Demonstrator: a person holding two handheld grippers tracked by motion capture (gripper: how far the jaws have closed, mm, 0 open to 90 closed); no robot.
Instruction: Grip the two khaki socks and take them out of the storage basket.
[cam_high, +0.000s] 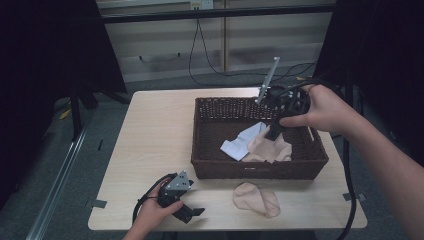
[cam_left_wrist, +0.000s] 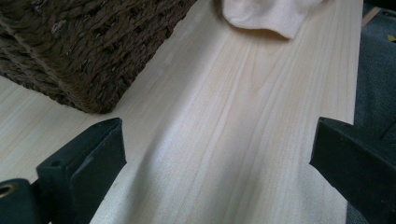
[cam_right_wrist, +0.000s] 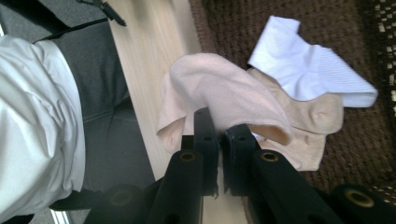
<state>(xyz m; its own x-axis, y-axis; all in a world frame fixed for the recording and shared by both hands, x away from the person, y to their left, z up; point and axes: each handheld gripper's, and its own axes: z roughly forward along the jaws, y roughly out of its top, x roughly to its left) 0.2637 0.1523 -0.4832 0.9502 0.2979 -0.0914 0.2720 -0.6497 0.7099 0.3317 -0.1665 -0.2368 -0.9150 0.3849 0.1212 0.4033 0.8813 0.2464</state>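
Sock held: a beige sock (cam_right_wrist: 219, 93) hangs pinched between the clenched jaws of our right gripper (cam_high: 274, 131), over the basket.
Basket: brown wicker basket (cam_high: 200, 135) on the right half of the wooden table (cam_high: 155, 130).
Basket contents: a white sock (cam_high: 242, 142) and another beige sock (cam_high: 280, 150) lie touching on its floor.
Second sock: one more beige sock (cam_high: 256, 199) lies on the table just near of the basket's near wall.
Left gripper (cam_high: 187, 210): we rest it at the table's near edge, left of that sock, jaws spread wide with nothing between them.
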